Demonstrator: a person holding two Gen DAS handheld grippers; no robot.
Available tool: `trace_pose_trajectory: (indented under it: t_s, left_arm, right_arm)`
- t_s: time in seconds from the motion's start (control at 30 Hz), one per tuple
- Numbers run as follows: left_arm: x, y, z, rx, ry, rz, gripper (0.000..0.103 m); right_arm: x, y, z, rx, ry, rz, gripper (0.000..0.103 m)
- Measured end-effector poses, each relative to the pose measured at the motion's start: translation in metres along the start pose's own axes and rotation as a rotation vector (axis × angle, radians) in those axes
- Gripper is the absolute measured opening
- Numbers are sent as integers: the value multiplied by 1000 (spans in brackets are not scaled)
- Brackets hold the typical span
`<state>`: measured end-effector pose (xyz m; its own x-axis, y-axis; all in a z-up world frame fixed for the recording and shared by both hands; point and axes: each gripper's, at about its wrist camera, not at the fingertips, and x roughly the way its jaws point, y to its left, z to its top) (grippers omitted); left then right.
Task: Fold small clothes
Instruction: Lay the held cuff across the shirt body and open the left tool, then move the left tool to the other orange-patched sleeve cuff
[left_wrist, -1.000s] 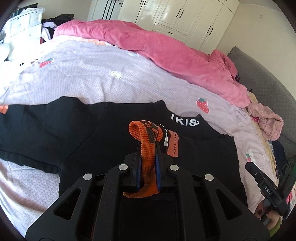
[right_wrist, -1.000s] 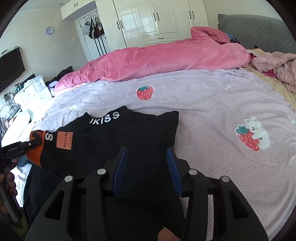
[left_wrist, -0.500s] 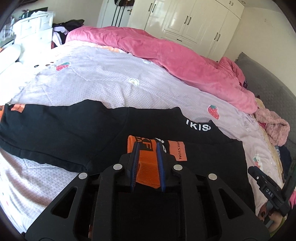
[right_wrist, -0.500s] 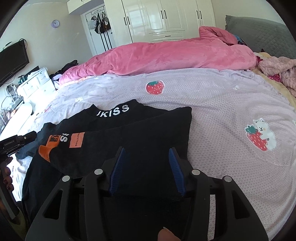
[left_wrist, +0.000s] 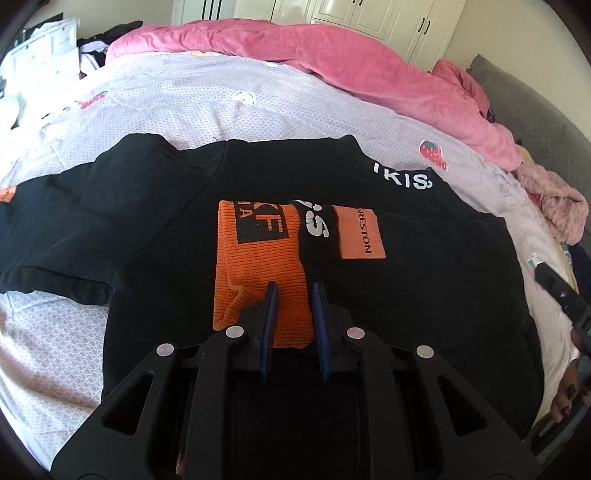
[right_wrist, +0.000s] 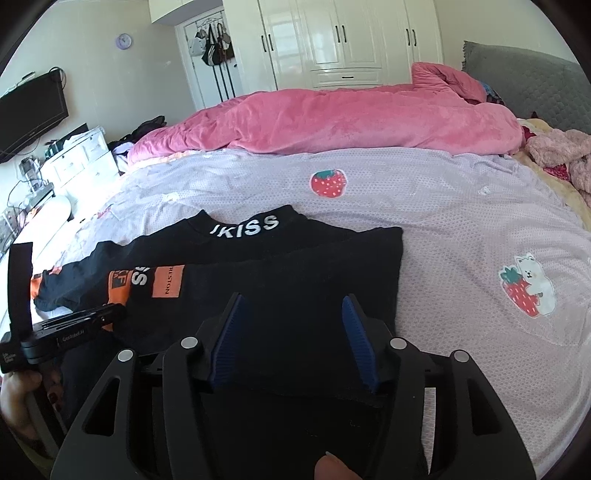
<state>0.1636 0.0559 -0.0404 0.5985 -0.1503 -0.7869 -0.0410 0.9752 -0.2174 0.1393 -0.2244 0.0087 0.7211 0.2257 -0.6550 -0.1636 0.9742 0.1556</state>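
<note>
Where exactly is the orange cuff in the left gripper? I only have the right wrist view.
Observer: In the left wrist view, the left gripper pinches the near end of the orange cuff between its pads.
Operator: Is it lifted?
Observer: No, it lies flat on the body of the black shirt, lettering up.
Operator: What's left to fold?
Observer: The other sleeve lies spread out to the left, over the lilac sheet.
</note>
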Motion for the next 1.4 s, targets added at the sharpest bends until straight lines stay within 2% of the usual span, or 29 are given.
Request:
trace_pose_trajectory:
  t_s: [0.23, 0.33, 0.4, 0.47, 0.57, 0.67, 0.87, 1.13, 1.3, 1.33, 1.37, 1.4]
  left_arm:
    - [-2, 4, -1, -25, 2, -29, 11]
    - [-3, 5, -1, -29, 2, -37, 11]
    - [-4, 7, -1, -35, 2, -44, 12]
    - [-4, 8, -2, -38, 2, -47, 13]
    - [-4, 8, -1, -40, 3, -47, 13]
    - [-8, 8, -1, -43, -3, -51, 13]
    - [-16, 7, 0, -42, -17, -50, 13]
    - [-30, 4, 0, -35, -46, -24, 35]
    - [-42, 5, 2, -27, -71, -11, 61]
    - [-45, 6, 2, -26, -78, -5, 64]
    - [-48, 7, 2, -24, -87, 7, 67]
    - [-51, 8, 2, -22, -97, 20, 72]
  right_arm:
    - [28, 19, -8, -64, 79, 13, 56]
    - [45, 14, -16, -79, 139, -47, 56]
    - [57, 3, -20, -69, 183, -122, 56]
    - [59, -8, -21, -19, 191, -101, 56]
    - [59, -11, -20, -12, 189, -100, 56]
    - [54, -12, -21, 15, 175, -71, 62]
    - [42, -11, -19, 36, 163, -44, 65]
    - [33, -7, -17, 36, 144, -30, 71]
    - [24, 1, -13, 18, 124, -21, 71]
    - [23, 3, -13, 14, 122, -20, 79]
    - [21, 5, -12, 9, 119, -21, 92]
    - [19, 7, -11, 11, 107, -21, 92]
